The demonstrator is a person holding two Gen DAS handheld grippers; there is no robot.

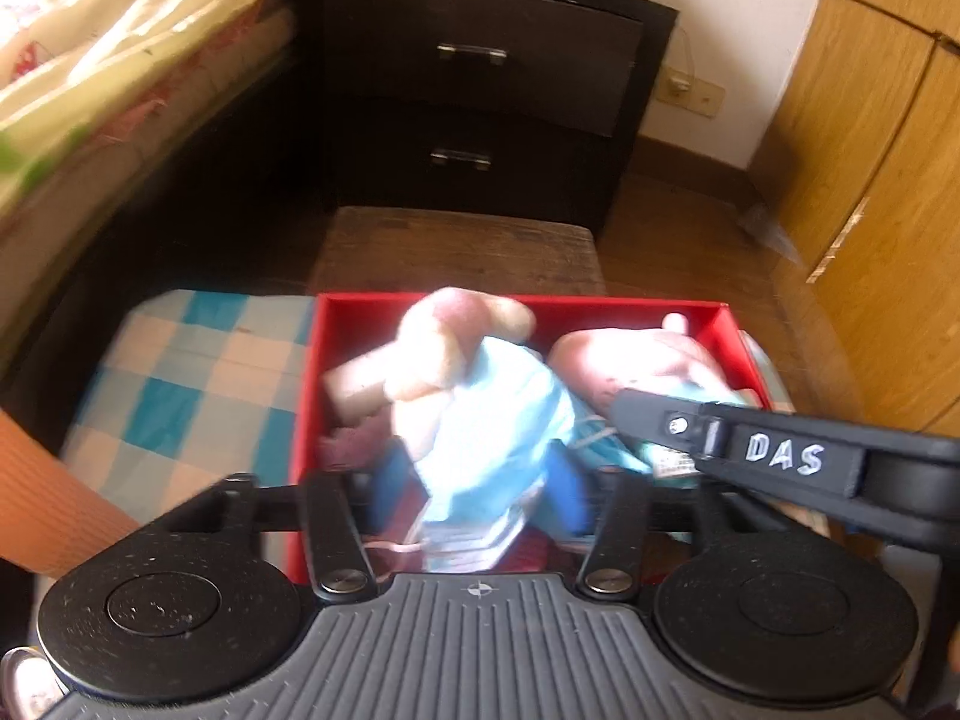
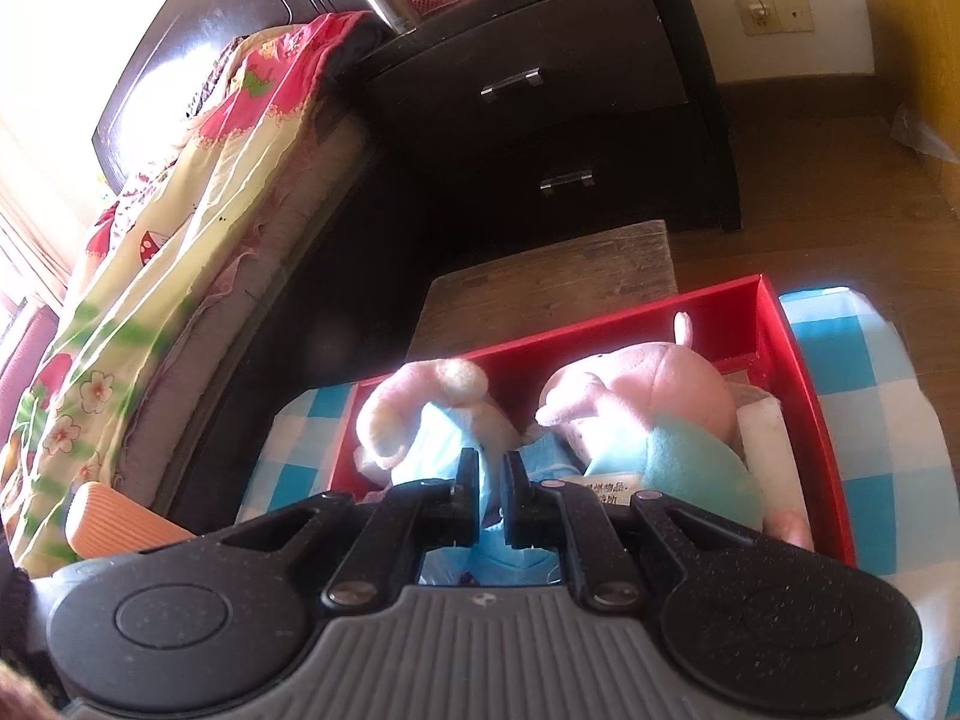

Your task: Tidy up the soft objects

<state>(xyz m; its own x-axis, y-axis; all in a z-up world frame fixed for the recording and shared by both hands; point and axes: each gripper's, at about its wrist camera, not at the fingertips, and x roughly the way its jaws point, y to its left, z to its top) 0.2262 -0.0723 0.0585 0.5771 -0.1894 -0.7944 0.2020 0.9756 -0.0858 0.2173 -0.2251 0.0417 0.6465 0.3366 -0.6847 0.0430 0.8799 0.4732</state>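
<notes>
A red box point(image 1: 726, 324) point(image 2: 798, 396) sits on a blue-and-white checked cloth point(image 1: 180, 372) point(image 2: 870, 420). In it lie two plush pigs: one in a light blue dress point(image 1: 480, 414) point(image 2: 432, 420) on the left, one in a teal shirt point(image 1: 636, 360) point(image 2: 654, 396) on the right. My left gripper point(image 1: 474, 480) is shut on the blue-dress pig's body, its blue pads point(image 1: 564, 498) pressing the dress. My right gripper point(image 2: 492, 480) is nearly shut on blue fabric between the two pigs; its black finger point(image 1: 660, 420) crosses the left wrist view.
A worn wooden stool point(image 1: 462, 246) point(image 2: 552, 282) stands just beyond the box. A dark two-drawer nightstand point(image 1: 480, 90) point(image 2: 570, 120) is behind it. A bed with floral bedding point(image 1: 90, 78) point(image 2: 180, 210) runs along the left. A wooden wardrobe point(image 1: 870, 180) is on the right.
</notes>
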